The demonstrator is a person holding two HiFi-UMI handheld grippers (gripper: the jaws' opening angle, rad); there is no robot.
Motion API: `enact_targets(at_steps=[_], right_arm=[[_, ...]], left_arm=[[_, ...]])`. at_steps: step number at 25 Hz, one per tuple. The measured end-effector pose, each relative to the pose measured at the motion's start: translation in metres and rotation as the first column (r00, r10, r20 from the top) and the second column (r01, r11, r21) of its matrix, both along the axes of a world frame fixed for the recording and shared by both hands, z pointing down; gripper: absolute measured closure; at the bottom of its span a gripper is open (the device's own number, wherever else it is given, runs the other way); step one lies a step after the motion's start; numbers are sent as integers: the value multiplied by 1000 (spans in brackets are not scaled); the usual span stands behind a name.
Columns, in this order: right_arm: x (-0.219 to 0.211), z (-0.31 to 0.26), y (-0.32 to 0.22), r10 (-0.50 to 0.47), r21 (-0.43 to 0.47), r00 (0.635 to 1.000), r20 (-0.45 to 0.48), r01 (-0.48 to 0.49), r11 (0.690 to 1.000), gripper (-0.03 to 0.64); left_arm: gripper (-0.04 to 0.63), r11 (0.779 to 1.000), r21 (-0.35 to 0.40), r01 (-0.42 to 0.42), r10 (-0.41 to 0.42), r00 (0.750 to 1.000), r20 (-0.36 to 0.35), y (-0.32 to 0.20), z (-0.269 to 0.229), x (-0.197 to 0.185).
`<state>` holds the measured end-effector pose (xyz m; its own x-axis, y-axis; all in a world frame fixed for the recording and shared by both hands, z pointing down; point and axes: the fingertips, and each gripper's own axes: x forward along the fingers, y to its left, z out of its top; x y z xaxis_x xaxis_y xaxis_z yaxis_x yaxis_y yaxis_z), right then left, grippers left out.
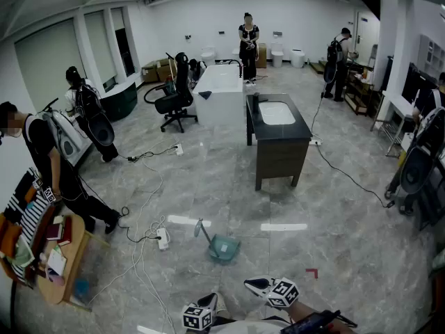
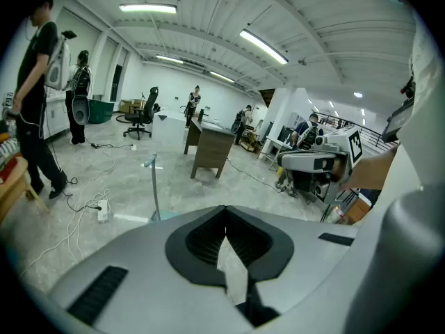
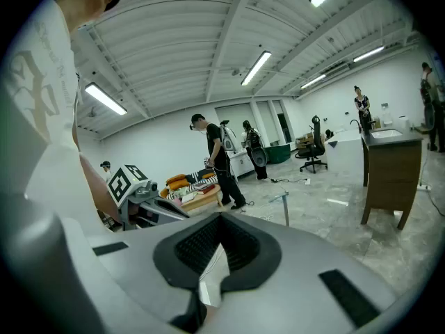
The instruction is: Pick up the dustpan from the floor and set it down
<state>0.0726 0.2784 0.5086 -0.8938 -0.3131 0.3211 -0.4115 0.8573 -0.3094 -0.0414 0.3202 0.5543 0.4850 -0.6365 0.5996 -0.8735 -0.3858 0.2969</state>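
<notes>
two grippers noted at the bottom edge of the head view: left gripper (image 1: 208,300) and right gripper (image 1: 254,282). each has its jaws pressed together with nothing between them. both are well apart from the dustpan (image 1: 222,246), which sits on the floor (image 1: 348,249) ahead of them, teal pan down, handle (image 1: 201,229) rising from it. pickup not yet begun.

recommendation for the step in hand: one gripper must part its jaws before the approach. the handle is the slim part and is judged a better place to pinch than the pan wall. the left gripper appears to line up nearer to it. close squarely on the upper handle, then lift straight so the pan does not swing. keep clear of the power strip (image 1: 163,239) and its cables, which lie just left of the pan.

view comparison: only the head view shows the pan's body and the power strip beside it. the left gripper view shows the handle (image 2: 154,186) standing left of its jaw line. the pan there is mostly hidden behind the gripper's own housing, and the right gripper shows off to one side. the right gripper view shows the handle (image 3: 286,213) to the right of its jaws and farther off. each gripper view shows its own closed pads directly, which the head view cannot.
</notes>
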Motion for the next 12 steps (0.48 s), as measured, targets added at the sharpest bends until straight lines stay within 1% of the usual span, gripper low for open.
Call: enact_targets(at_steps=[6, 9, 12], right_arm=[[10, -4, 5, -1, 2, 1000, 18, 1, 1000, 600], [8, -5, 4, -13, 6, 1000, 27, 13, 1000, 600], [8, -10, -4, 5, 10, 999, 53, -5, 1000, 600]], left_arm=[[583, 1000, 14, 12, -12, 1000, 2, -1, -8, 8], [583, 1000, 14, 2, -3, 1000, 2, -2, -8, 9], [583, 1000, 8, -6, 6, 1000, 1, -5, -8, 7]])
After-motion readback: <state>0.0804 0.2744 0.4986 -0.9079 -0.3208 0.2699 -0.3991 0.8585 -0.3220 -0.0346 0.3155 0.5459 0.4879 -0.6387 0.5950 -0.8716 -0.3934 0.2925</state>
